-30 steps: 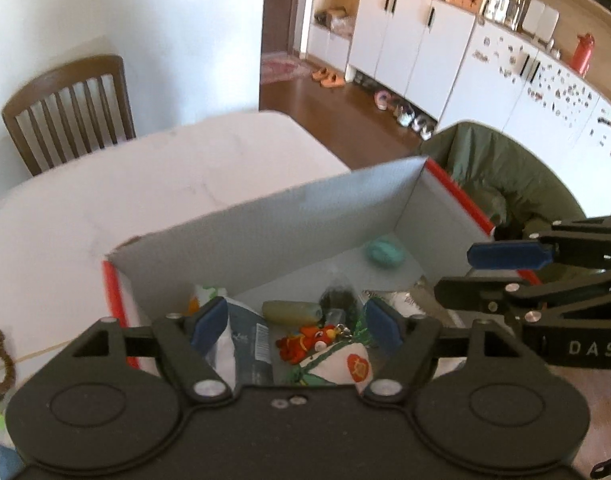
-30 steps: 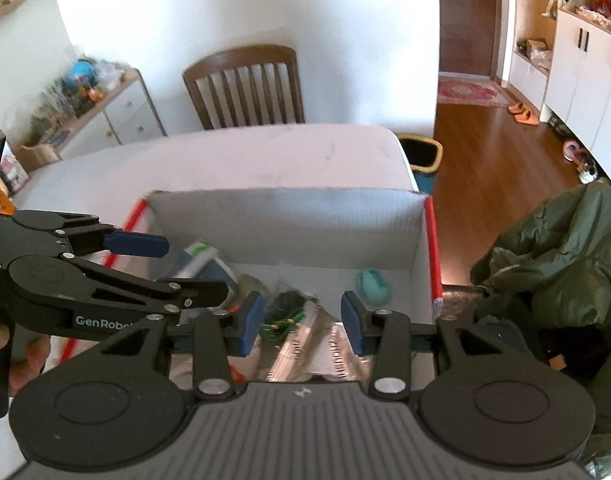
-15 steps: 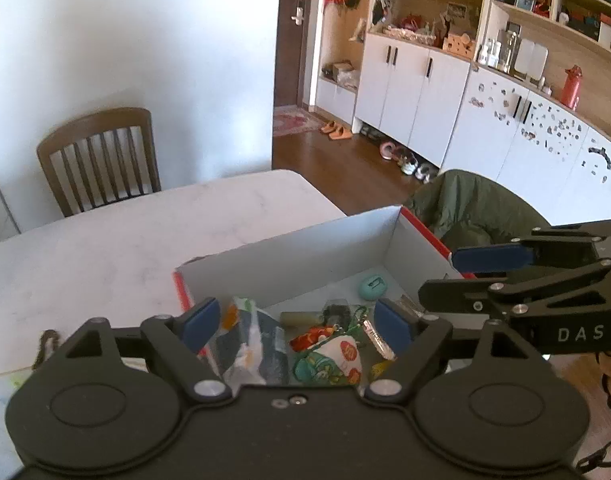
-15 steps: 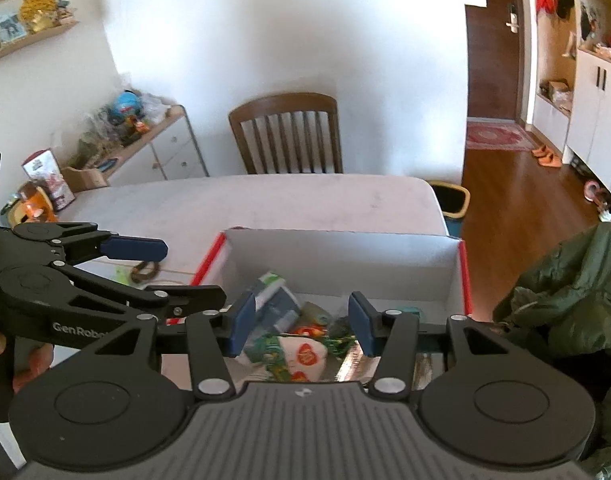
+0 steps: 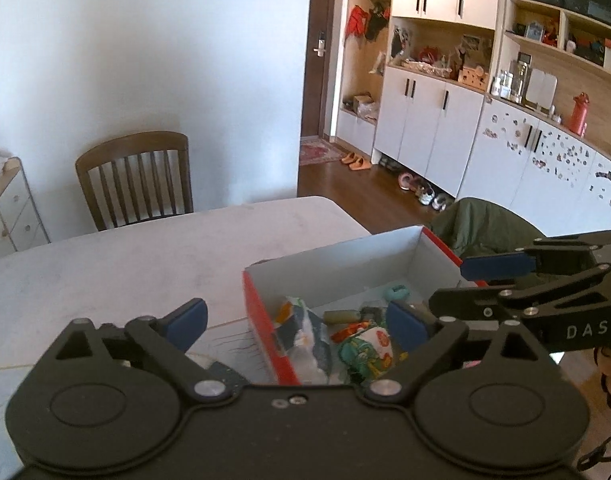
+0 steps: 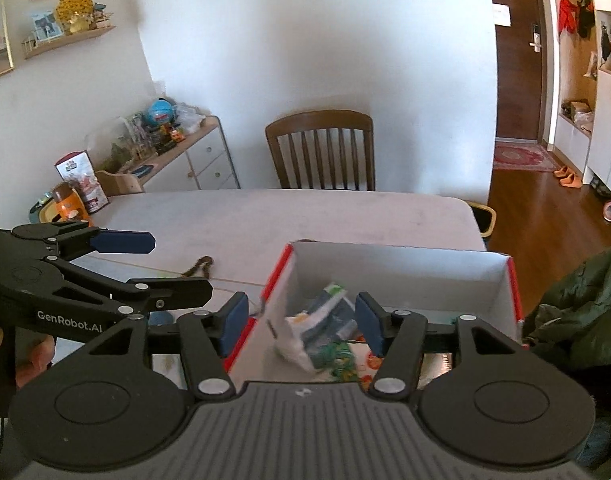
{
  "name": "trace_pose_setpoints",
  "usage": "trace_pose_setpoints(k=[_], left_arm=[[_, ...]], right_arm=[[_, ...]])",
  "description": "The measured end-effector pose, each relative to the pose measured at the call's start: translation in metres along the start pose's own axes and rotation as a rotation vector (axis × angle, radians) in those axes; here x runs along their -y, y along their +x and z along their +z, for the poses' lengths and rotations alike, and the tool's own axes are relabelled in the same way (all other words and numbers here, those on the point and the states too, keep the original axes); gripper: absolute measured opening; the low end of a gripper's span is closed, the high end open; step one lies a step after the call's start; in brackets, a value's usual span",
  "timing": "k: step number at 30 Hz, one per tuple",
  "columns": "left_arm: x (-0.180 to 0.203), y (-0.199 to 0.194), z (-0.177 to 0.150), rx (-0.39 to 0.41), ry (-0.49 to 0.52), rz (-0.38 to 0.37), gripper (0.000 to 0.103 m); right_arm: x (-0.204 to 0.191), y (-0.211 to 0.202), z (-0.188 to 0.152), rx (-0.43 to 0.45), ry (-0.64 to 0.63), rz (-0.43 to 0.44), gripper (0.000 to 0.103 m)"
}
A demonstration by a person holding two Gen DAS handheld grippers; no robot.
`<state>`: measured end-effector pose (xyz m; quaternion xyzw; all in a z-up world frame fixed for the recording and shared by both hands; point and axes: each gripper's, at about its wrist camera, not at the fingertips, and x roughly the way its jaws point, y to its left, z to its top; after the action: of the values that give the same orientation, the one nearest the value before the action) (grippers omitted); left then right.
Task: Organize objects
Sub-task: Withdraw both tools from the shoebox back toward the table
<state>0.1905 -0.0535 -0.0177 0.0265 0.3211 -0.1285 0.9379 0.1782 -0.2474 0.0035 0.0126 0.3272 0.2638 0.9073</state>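
Red-edged box is sitting on the pale worktop, holding small packets and toys. Both grippers, left gripper and right gripper, are hanging above it with jaws spread, gripping nothing.

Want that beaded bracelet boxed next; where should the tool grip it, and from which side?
Judging by its pose, pinch the beaded bracelet across its doubled strand, coming from above: it lies flat on the table, left of the box, leaving nothing to hook from the side.
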Motion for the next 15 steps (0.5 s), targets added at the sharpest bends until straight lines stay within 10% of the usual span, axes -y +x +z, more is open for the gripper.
trace_pose_setpoints(k=[15], left_arm=[[-0.071, -0.025, -0.02, 0.038, -0.021, 0.072, 0.102]], right_arm=[[-0.072, 0.04, 0.014, -0.012, -0.036, 0.029, 0.085]])
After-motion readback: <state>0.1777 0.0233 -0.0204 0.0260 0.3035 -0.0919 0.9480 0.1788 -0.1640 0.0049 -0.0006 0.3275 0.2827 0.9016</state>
